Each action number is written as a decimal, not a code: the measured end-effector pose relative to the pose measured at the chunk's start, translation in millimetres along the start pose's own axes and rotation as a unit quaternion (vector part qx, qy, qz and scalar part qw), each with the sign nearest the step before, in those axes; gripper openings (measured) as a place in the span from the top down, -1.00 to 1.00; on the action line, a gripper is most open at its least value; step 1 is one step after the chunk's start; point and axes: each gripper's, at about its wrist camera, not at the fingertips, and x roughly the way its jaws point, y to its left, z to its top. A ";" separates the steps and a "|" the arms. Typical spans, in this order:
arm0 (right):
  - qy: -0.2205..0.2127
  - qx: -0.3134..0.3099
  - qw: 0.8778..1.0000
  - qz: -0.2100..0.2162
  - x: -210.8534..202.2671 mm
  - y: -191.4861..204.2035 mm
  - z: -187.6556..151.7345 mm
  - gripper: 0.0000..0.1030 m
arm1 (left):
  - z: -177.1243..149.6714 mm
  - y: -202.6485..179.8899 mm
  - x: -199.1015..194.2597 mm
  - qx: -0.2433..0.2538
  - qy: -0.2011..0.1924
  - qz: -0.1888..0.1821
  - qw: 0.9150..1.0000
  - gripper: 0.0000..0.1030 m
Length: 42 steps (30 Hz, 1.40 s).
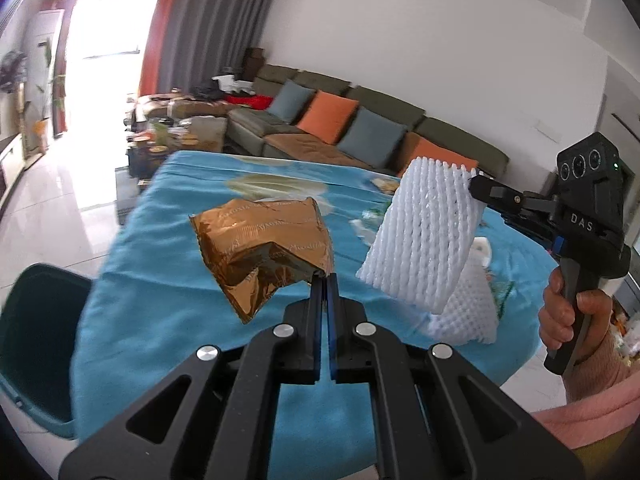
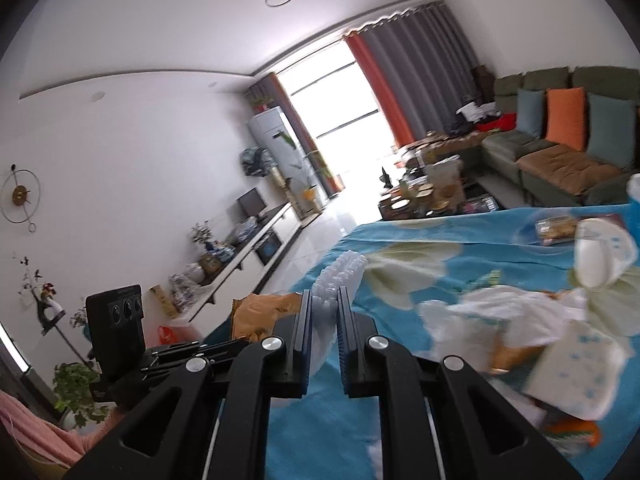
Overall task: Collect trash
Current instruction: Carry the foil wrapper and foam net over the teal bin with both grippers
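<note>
Gold wrapper [image 1: 260,252] pinched by our left tongs [image 1: 325,280] | foam net [image 1: 424,232] clamped in right tongs [image 2: 325,300] | both held above tabletop [image 1: 160,280] edge for green bin [image 1: 36,344].

R tongs [image 2: 325,304] clamp white foam net [image 2: 340,276].

Bronze-gold foil wrapper [image 1: 262,248], white ribbed foam net [image 1: 424,236], turquoise cloth with pale flowers [image 1: 180,280], dark green bin [image 1: 36,344].
</note>
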 end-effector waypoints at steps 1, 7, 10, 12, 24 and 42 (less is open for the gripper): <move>0.003 -0.001 1.000 0.005 5.8 3.2 1.6 0.80 | -0.1 4.2 -3.8 -0.003 -0.002 0.008 1.000 0.95; 0.022 -0.017 0.999 0.044 53.5 31.3 13.7 0.80 | -2.7 46.2 -34.1 -0.034 -0.013 0.066 0.997 0.95; 0.034 -0.024 0.997 0.065 79.5 45.5 18.7 0.80 | -5.6 67.4 -48.8 -0.049 -0.018 0.096 0.994 0.95; 0.045 -0.027 0.996 0.077 99.8 55.1 21.5 0.80 | -7.0 82.0 -55.4 -0.057 -0.020 0.116 0.991 0.95; 0.093 -0.031 0.988 0.121 199.3 102.4 23.6 0.80 | -32.6 156.3 -76.1 -0.096 -0.003 0.197 0.976 0.95; 0.190 -0.050 0.977 0.083 301.1 141.9 -20.2 0.76 | -61.4 211.4 -51.9 -0.149 0.052 0.228 0.961 0.89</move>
